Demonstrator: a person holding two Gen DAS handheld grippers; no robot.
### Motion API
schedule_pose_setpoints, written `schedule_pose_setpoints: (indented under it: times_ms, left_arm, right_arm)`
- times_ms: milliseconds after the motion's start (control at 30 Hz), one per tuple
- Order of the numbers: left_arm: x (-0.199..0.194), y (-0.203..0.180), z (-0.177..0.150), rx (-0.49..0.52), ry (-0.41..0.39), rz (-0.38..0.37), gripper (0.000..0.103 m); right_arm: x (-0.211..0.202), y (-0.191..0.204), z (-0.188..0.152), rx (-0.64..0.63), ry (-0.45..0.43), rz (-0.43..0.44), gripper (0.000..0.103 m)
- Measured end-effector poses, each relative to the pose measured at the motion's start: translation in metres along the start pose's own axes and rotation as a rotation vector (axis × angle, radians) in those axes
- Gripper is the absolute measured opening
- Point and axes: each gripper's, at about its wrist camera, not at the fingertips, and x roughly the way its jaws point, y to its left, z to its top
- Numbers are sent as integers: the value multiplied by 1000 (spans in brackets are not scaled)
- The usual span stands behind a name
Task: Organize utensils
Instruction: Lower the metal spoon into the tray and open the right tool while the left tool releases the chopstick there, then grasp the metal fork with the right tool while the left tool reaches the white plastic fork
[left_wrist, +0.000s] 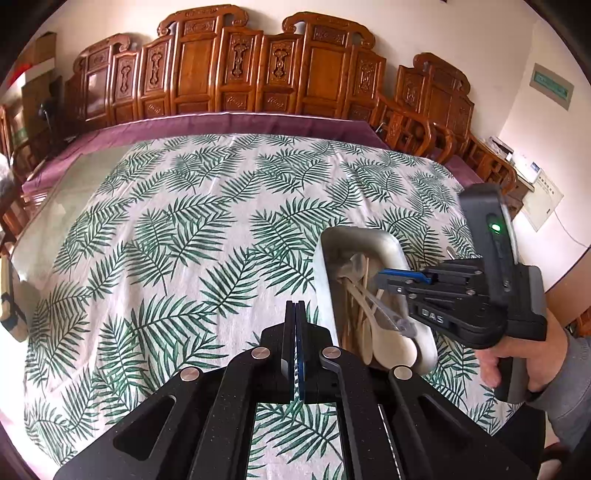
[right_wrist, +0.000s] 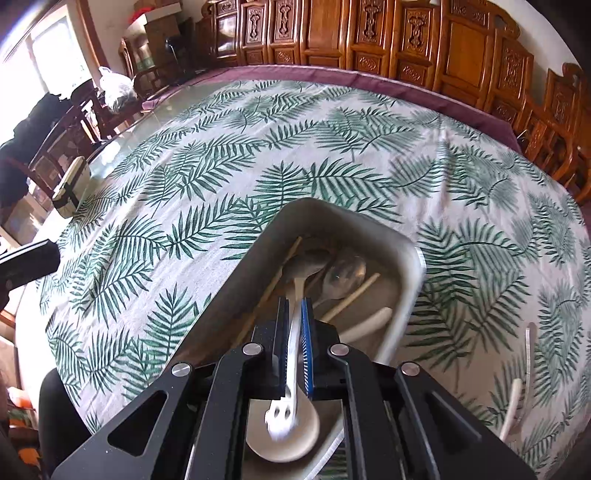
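A metal tray (left_wrist: 395, 243) (right_wrist: 410, 258) holding spoons and chopsticks lies on the leaf-print tablecloth. My right gripper (right_wrist: 294, 306) (left_wrist: 391, 299) hangs over the tray and is shut on the handle of a white spoon (right_wrist: 295, 332), whose bowl points into the tray. Metal spoons (right_wrist: 343, 273), chopsticks (right_wrist: 351, 295) and a large white spoon (right_wrist: 284, 439) lie in the tray. My left gripper (left_wrist: 296, 306) is shut and empty, just left of the tray.
A white utensil (right_wrist: 511, 410) and a metal utensil handle (right_wrist: 530, 347) lie on the cloth right of the tray. A small box (right_wrist: 70, 188) stands at the table's left edge. Carved wooden chairs (left_wrist: 236, 70) line the far side.
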Motion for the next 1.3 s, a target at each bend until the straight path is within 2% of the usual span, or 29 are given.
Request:
schedule_pose_setpoints:
  times_ms: [367,433,500,700,800,1000,1300]
  left_arm:
    - [-4,-31,4,47,-7,-6,0]
    - [-3,-36,5,50,-1,-15,12]
    - [-2,-43,5,51,-5,-21,52]
    - [3,-63,3,58,-19,-47,87]
    - [10,-78,4,71,-11,-58,91]
    - [26,-110,6,93,3,-71,93]
    - [49,-154,2,132,37,-95,93]
  right_arm:
    - [-69,-42,-55,45,-65,-34,9]
    - [-81,-54,-66,65,-68,-44,9]
    - [-91,-64,-76,78,-69,-51,9]
    - [-117,-99,-108,109,-69,-117,9]
    - [-120,-118,-119,138,-65,-141,13]
    - [-109,-161,-129,188,-38,-163,22]
    - [-58,-213,-123,221,54,-181,22]
